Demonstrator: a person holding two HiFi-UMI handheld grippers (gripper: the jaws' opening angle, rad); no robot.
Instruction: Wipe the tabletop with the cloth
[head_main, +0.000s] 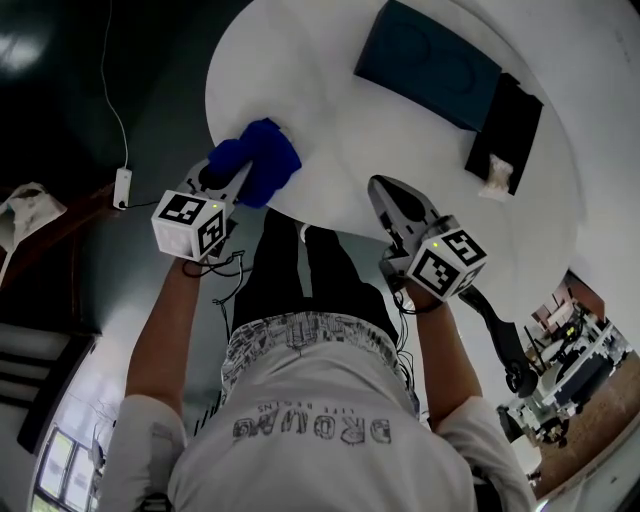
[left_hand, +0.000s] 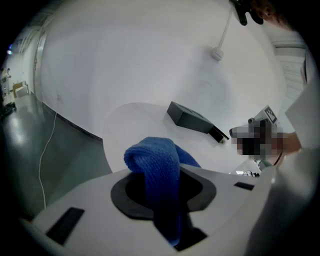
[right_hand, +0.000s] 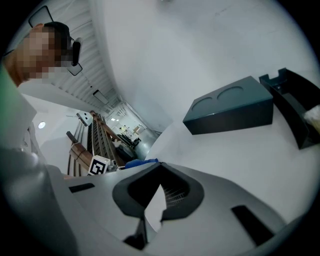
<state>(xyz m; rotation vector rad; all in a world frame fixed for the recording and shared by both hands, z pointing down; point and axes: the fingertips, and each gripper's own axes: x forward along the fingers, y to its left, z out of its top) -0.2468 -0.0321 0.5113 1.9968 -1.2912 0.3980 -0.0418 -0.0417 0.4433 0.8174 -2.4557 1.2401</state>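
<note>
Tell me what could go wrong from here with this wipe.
1. The blue cloth bunches in the left hand-held gripper at the table's near edge; a stroke might drag little fabric, or slip off the edge.
2. Wiping farther may shove the dark box or black tray.

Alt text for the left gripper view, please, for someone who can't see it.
The left gripper is shut on a bunched blue cloth, held over the near edge of a round white table. A dark box lies farther across the table.

Near-left on table (head_main: 330, 130) the cloth (head_main: 262, 160), box (head_main: 425, 65) behind (tray (head_main: 510, 125) just right of it)
</note>
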